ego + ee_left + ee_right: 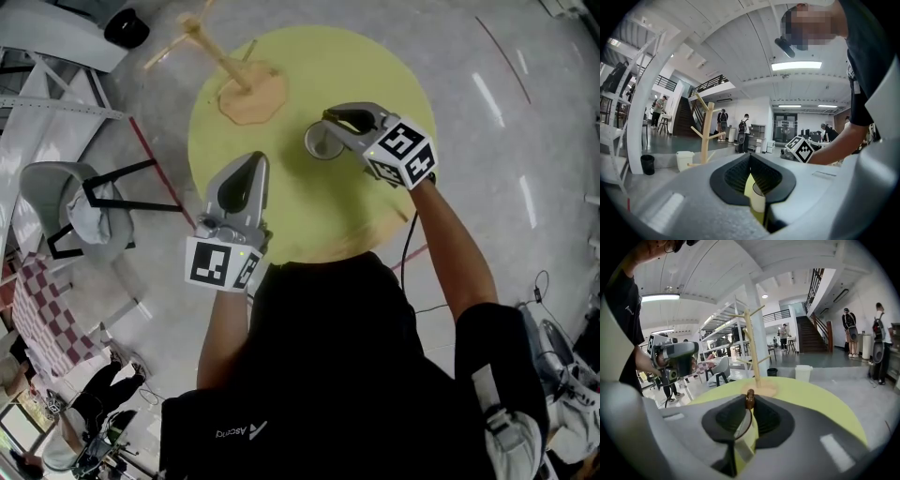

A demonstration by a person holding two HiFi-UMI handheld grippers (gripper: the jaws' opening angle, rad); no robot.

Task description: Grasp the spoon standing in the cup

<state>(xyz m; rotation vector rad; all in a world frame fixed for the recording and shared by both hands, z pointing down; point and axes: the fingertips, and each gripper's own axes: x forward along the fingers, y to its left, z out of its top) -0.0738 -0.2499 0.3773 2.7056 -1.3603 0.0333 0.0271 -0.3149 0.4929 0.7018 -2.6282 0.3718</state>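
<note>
Right gripper [750,403] is clamped on just the brown tip of the spoon [750,398], with the cup [315,143] directly under its jaws. Risk we see: the bite is thin, so the handle may slip or pivot on lift, or drag the cup over. Left gripper [750,157] is closed on nothing, well apart from the cup.

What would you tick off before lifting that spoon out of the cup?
1. Right gripper fingers closed on the spoon: ok, they pinch its brown tip.
2. Grip depth: cannot tell, only the very end is held.
3. Cup upright on the yellow table: ok.
4. Left gripper away from the cup: ok, shut and empty.
5. Wooden rack out of the way: ok, it stands farther back.
</note>
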